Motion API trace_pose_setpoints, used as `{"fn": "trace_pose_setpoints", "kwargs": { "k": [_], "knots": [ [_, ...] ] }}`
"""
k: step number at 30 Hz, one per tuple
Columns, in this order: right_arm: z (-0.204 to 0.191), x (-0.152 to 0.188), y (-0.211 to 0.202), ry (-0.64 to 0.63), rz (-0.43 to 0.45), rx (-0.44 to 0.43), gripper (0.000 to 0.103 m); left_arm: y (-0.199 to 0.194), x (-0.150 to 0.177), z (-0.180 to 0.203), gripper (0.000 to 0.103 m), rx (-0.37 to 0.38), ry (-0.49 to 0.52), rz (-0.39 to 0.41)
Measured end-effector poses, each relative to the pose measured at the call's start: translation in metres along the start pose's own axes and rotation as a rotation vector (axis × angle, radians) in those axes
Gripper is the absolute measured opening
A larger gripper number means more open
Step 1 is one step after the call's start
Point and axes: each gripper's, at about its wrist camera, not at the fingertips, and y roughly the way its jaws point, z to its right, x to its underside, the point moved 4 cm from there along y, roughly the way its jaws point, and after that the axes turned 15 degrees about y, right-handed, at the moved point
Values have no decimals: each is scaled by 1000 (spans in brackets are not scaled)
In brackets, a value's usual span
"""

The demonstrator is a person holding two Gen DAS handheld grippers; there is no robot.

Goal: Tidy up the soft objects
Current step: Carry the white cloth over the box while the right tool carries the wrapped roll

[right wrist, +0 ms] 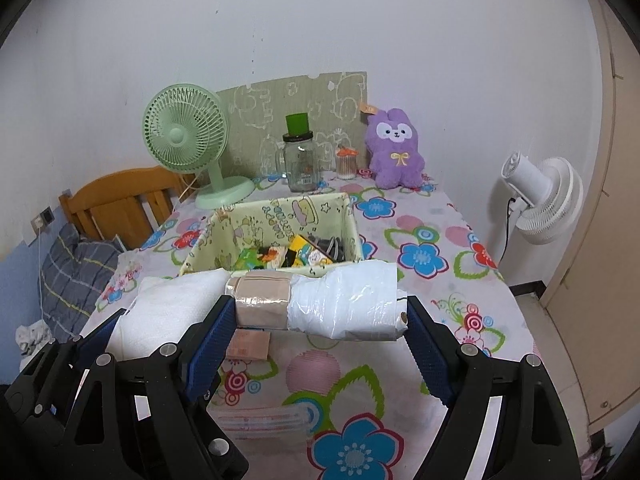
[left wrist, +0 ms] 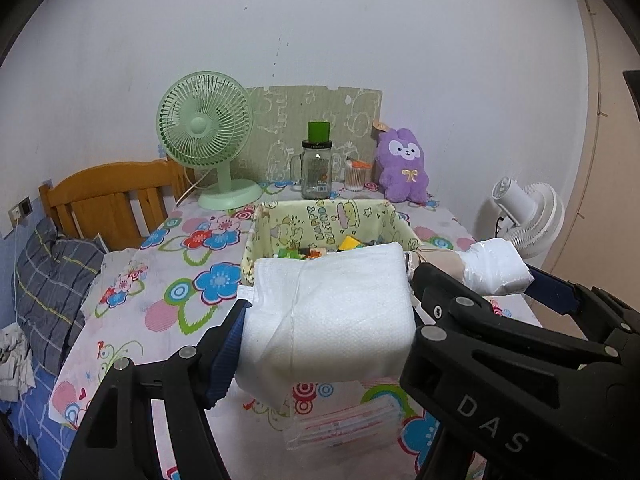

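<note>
Two hand-held grippers hover side by side above a table spread with a flowered cloth [right wrist: 436,216]. The left gripper [left wrist: 328,312] is clamped on a white tissue pack [left wrist: 328,312], its blue-padded fingers [left wrist: 224,356] pressing the pack's soft sides and holding it clear of the cloth. Just to its right, the right gripper [right wrist: 320,316] grips a plastic-wrapped roll [right wrist: 320,304] crosswise between its blue pads [right wrist: 212,340]; the roll is beige at its left end and sheathed in white plastic toward the right. Directly ahead of both grippers, just beyond the held items, sits a fabric-lined storage box [right wrist: 224,232] printed with cartoon figures and filled with small colourful packets. Below the left gripper, a flat packet with pink stripes [left wrist: 348,424] lies on the cloth, and a small pink-beige packet [right wrist: 248,344] lies under the right gripper's left finger. Farther ahead, along the wall, stand a green desk fan [right wrist: 188,140], a glass jar with a green cap [right wrist: 300,160], a cotton-swab container [right wrist: 345,164] and a purple plush rabbit [right wrist: 394,148]. A white fan [right wrist: 540,196] stands off the table to the right, and a wooden headboard [right wrist: 120,196] and plaid pillow [right wrist: 76,268] lie to the left.
</note>
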Motion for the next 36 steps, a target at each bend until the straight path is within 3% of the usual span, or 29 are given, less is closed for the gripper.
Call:
{"fn": "trace_pose_setpoints", "kwargs": {
  "k": [20, 36],
  "knots": [
    [-5, -30, 8, 4, 13, -4, 84, 12, -28, -5, 75, 1, 6, 14],
    [-11, -56, 46, -3, -2, -4, 84, 46, -52, -15, 75, -9, 18, 5]
  ]
}}
